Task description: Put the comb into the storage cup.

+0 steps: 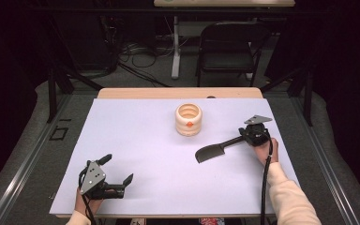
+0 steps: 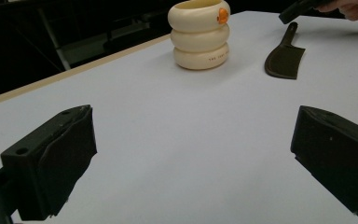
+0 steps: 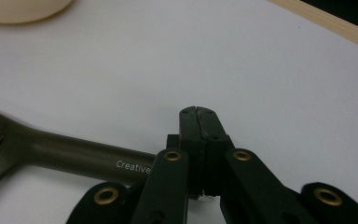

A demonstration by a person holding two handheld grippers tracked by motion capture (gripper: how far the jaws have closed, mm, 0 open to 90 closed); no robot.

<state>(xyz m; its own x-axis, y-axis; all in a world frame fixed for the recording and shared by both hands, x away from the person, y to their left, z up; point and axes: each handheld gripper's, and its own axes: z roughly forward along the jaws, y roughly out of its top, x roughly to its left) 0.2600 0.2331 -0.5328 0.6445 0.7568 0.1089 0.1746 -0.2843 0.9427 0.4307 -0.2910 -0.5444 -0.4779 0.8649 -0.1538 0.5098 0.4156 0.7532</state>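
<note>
A dark olive spatula (image 1: pixel 211 152) lies flat on the white table sheet (image 1: pixel 150 154), blade toward the middle, handle pointing right. My right gripper (image 1: pixel 244 133) sits at the handle's end. In the right gripper view its jaws (image 3: pixel 198 113) are shut, pads pressed together, and the spatula handle (image 3: pixel 74 156) runs in from the left and vanishes under the left linkage; I cannot tell if it is pinched. A cream ribbed cup (image 1: pixel 188 119) with an orange dot stands upright at the back centre. My left gripper (image 1: pixel 118 168) rests near the front left, open and empty (image 2: pixel 191 158).
The left gripper view shows the cup (image 2: pixel 199 35), the spatula (image 2: pixel 284 58) and the far right gripper (image 2: pixel 303 8) across the sheet. A wooden table edge (image 1: pixel 178 93) runs along the back. Beyond it stand a black folding chair (image 1: pixel 227 49) and floor cables.
</note>
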